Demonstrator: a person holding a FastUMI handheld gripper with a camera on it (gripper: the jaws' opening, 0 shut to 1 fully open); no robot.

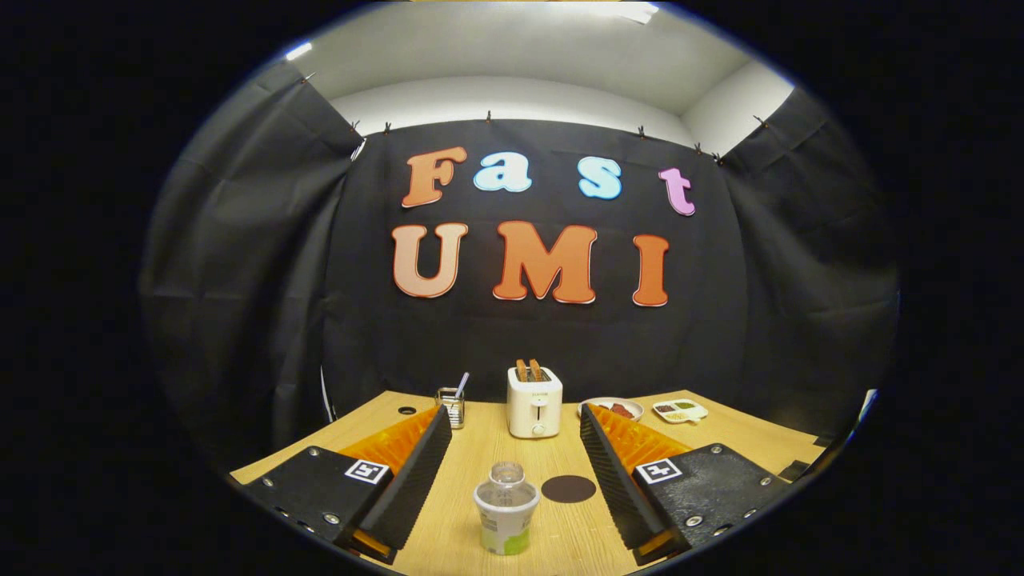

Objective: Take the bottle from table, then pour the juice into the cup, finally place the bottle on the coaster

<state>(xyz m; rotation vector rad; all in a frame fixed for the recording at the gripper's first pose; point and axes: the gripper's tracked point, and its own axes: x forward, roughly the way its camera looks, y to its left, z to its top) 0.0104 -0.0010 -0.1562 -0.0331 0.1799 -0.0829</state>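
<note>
Jaws point(512, 472) spread wide, empty; cup point(506, 518) upright btwn them w/ bottle point(506, 478) behind, near desk point(480, 448) front edge; coaster point(568, 489) just beside.

**Booth backdrop and room**

We saw black cloth point(552, 336) hung as the booth's back wall, clipped along its top edge, with more cloth draped down both sides point(240, 264). Above the cloth we saw a plain white wall point(512, 100) and a pale ceiling point(512, 48), lit by bright ceiling lights point(298, 51) near the upper corners. A light wooden table point(480, 448) with visible grain stood up against the back cloth. Lighting on the tabletop looked even and warm, while the cloth stayed dark, with soft folds at the sides.
</note>
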